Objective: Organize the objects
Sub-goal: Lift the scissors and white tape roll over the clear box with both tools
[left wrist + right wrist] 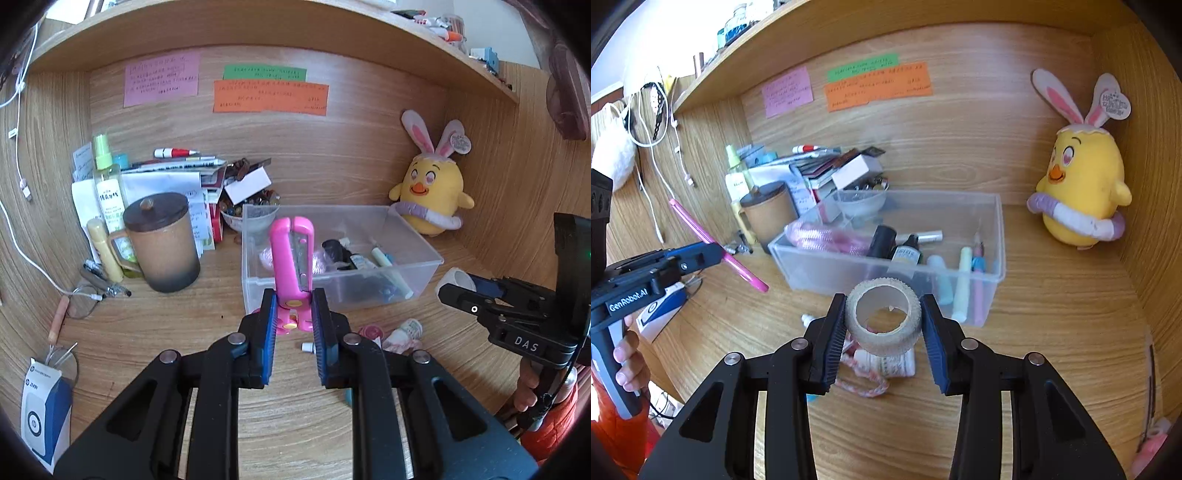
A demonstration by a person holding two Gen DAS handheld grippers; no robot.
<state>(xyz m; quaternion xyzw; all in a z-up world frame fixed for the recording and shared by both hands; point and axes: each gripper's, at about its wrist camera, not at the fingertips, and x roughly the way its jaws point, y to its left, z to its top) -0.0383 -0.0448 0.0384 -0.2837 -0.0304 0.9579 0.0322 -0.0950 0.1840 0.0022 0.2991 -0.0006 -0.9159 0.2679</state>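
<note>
Left gripper (293,314) pinches the pink folding scissors (291,266) by the hinge end, pads pressed on both sides; scissors stand upright, clear of the desk (288,424). From the right wrist view we see the same scissors (716,245) edge-on, sticking out slantwise from that gripper (701,256), held over the desk's left part.

Right gripper (882,321) holds a roll of pale tape (882,319), jaws part-spread, one pad against each side of the roll, hole facing the camera. Roll is lifted off the desk (1052,350). In the left wrist view the right gripper (458,291) comes in from the right edge with the roll (456,280) at its tip.

Clear plastic bin (424,258) sits mid-desk toward the back wall, just beyond both grippers. Inside: pink cord (827,236), dark bottles (905,253), pastel pens (962,284) leaning at the right end.

On the desk in front of the bin, under the right gripper: small white patterned rolls with a red-white string (882,363), and a small white cap (307,347).

Back-left corner: brown lidded mug (166,243), spray bottle (107,184), stack of papers and pens (177,173). Back-right corner: yellow chick plush (430,192) with bunny ears. Front-left edge: glasses (83,302), blue-white box (44,417).

Coloured notes (269,96) are stuck on the back wall.
</note>
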